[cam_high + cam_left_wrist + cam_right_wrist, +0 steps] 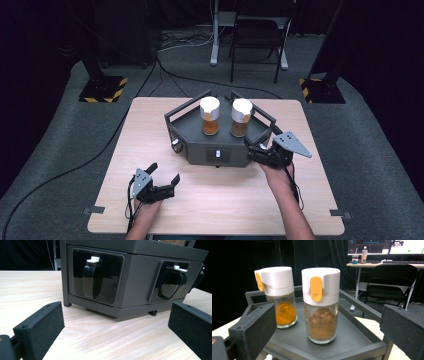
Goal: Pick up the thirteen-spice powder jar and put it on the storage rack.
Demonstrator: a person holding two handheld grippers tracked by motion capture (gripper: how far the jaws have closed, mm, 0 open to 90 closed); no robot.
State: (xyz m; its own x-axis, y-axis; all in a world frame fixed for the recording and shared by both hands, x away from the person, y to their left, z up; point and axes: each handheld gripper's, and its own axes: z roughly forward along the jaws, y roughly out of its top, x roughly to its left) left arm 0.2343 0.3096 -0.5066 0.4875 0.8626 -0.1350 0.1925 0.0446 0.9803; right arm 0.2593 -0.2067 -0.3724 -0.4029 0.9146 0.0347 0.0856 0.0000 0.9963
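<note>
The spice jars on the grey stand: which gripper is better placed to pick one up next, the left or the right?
Probably the right. The right gripper is open at the grey stand, and the brown-spice jar stands between its jaws' line. The left gripper, also open, hovers low over the table, facing the stand's side.

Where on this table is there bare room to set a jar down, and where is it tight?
Bare wood lies along the table left edge beside the grey rack, and across the front between the left gripper and the person's right forearm. Tight: the rack top, where the two spice jars stand, and the rack's right corner, where the right gripper sits.
</note>
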